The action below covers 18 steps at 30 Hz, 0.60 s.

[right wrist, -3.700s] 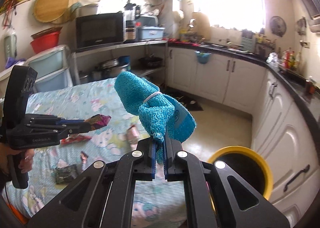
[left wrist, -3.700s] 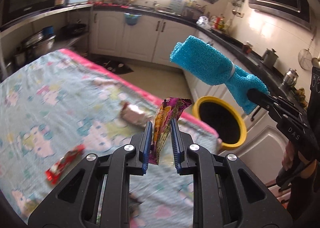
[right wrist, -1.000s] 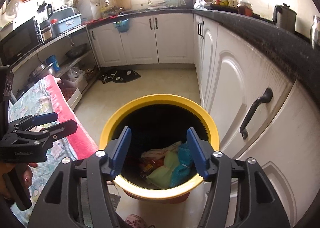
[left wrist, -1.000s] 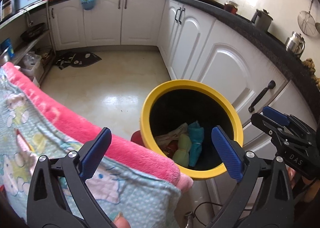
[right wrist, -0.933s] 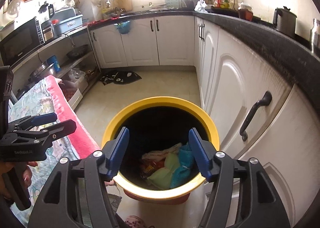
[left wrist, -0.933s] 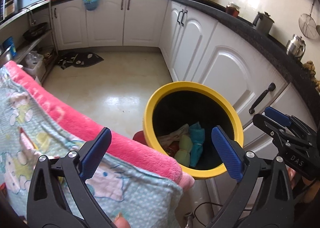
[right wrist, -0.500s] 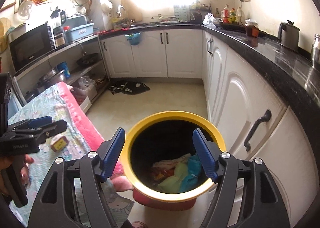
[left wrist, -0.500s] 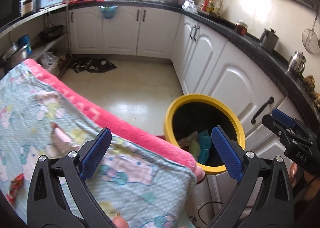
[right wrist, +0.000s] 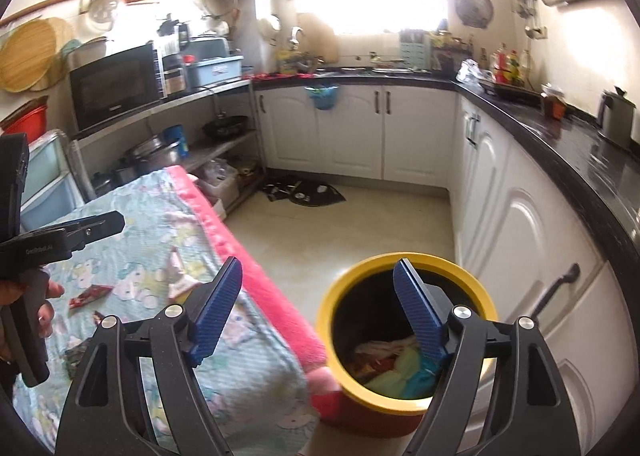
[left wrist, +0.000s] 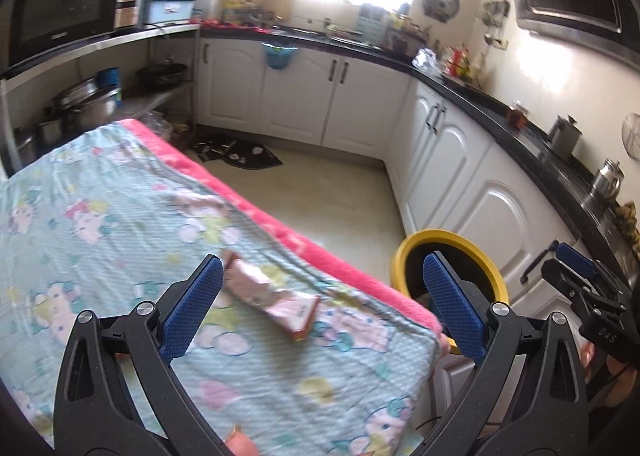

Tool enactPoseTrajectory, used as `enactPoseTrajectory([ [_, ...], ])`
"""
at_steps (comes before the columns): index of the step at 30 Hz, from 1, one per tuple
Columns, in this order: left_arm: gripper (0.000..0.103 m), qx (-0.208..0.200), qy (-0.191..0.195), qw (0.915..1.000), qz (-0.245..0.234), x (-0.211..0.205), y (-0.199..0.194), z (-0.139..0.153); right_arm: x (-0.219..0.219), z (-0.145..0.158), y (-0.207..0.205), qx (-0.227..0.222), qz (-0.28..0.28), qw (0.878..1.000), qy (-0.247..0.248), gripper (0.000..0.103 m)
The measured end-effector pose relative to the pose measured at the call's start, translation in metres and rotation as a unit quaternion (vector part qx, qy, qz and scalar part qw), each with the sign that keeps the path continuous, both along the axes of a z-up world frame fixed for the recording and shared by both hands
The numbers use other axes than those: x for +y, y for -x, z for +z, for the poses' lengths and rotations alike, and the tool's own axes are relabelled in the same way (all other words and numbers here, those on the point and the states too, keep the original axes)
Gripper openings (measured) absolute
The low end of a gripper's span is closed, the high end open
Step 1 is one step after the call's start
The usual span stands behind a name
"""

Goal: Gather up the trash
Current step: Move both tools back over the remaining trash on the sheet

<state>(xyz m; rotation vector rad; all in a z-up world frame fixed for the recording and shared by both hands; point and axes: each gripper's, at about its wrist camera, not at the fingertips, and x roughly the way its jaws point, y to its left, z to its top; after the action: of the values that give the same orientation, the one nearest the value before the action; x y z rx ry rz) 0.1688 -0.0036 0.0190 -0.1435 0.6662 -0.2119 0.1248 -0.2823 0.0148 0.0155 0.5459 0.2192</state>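
Note:
My left gripper [left wrist: 320, 268] stands open and empty above the table's patterned cloth [left wrist: 100, 216], with a pink wrapper [left wrist: 272, 296] lying below and between its fingers. The yellow bin [left wrist: 444, 234] stands on the floor past the table's pink edge. My right gripper [right wrist: 318, 268] hangs over that bin [right wrist: 332, 308]; its jaws are opening and nothing is between them. Inside lie a blue cloth [right wrist: 420, 376] and other trash. On the cloth the right wrist view shows the pink wrapper [right wrist: 178, 284], a red wrapper [right wrist: 90, 294] and a dark wrapper [right wrist: 78, 356].
White cabinets [right wrist: 520, 236] under a black counter [right wrist: 580, 144] stand close behind the bin. A dark mat [right wrist: 304, 190] lies on the floor. Shelves with pots [right wrist: 156, 156] and a microwave [right wrist: 112, 84] stand beyond the table's far end.
Both grippers have drawn back and up from the bin. The left view has swung onto the table, bringing the pink wrapper into sight. The right jaws have widened.

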Motion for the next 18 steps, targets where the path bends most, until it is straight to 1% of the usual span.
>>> enactPoseTrajectory([
  [11,0.092,-0.011,0.003,0.9978,0.065,0.071,0.028,0.003,0.066,0.009,0.011,-0.004,0.077,0.997,0.0,0.076],
  [18,0.092,-0.001,-0.008,0.995,0.1,0.105,0.043,-0.008,0.113,0.001,0.016,0.009,0.133,0.991,0.0,0.076],
])
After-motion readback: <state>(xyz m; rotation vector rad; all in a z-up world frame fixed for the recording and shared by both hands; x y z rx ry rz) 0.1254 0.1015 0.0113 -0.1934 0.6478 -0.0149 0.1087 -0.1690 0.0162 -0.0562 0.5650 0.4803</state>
